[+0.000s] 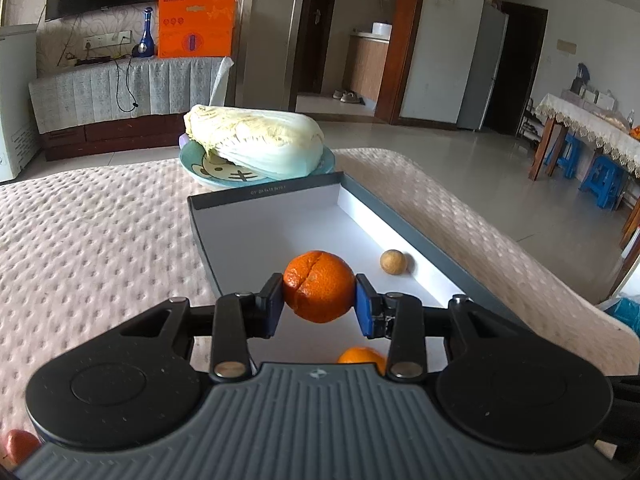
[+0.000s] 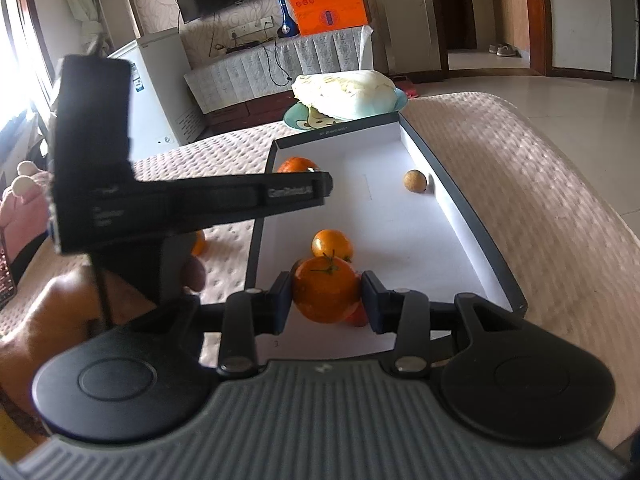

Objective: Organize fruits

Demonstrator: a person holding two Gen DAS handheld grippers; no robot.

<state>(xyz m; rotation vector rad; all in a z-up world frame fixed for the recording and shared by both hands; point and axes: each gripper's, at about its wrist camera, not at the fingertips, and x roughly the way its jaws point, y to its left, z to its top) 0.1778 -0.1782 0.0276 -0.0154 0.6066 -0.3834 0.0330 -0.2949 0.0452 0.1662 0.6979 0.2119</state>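
My left gripper (image 1: 319,300) is shut on a mandarin (image 1: 319,292) and holds it above the near end of a grey box tray (image 1: 264,192) with a white floor. In the tray lie a small brown round fruit (image 1: 393,262) and another orange fruit (image 1: 362,358). My right gripper (image 2: 326,300) is shut on an orange fruit with a green stem (image 2: 326,288), low over the near end of the tray (image 2: 460,184). Just beyond it sits an orange fruit (image 2: 332,244), and a red one (image 2: 358,314) peeks out underneath. The left gripper (image 2: 326,184) reaches in from the left with its mandarin (image 2: 296,165).
The tray lies on a pink quilted bed (image 1: 100,232). A cabbage (image 1: 256,140) on a cartoon plate (image 1: 224,172) stands at the tray's far end. One orange fruit (image 2: 199,245) lies on the bed left of the tray, and a reddish one (image 1: 18,444) is at the lower left corner. The bed's edge drops off to the right.
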